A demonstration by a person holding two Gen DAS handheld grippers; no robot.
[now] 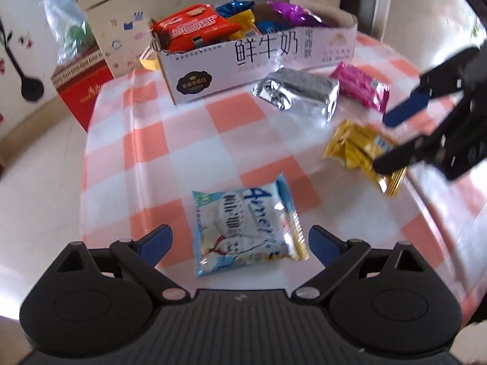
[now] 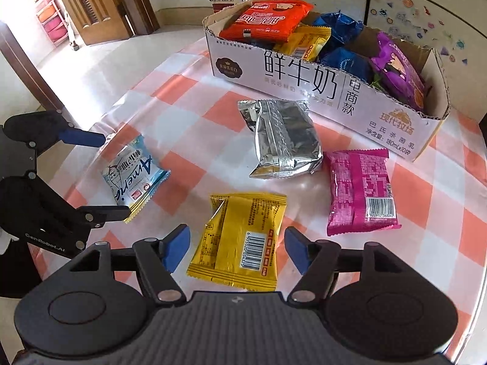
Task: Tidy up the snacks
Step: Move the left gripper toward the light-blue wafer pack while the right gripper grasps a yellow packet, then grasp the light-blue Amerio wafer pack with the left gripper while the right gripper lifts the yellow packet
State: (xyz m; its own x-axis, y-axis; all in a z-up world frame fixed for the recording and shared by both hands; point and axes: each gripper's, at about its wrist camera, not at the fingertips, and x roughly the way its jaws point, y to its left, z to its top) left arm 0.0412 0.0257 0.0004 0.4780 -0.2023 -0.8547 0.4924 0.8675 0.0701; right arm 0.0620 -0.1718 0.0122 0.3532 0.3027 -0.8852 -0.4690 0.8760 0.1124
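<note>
A white cardboard box (image 1: 274, 57) (image 2: 304, 82) with several snack packs stands at the back of the checked table. A light-blue pack (image 1: 243, 228) (image 2: 131, 173) lies between the open fingers of my left gripper (image 1: 240, 243) (image 2: 106, 176). A yellow pack (image 2: 240, 240) (image 1: 362, 152) lies between the open fingers of my right gripper (image 2: 237, 249) (image 1: 383, 143). A silver pack (image 1: 298, 91) (image 2: 283, 140) and a pink pack (image 1: 362, 86) (image 2: 359, 188) lie in front of the box. Neither gripper holds anything.
The checked tablecloth (image 1: 188, 140) (image 2: 188, 109) covers the table. A red box (image 1: 82, 91) and cardboard boxes (image 1: 146, 3) stand behind it. A wooden door (image 2: 100, 3) is far left. The table edge runs near both grippers.
</note>
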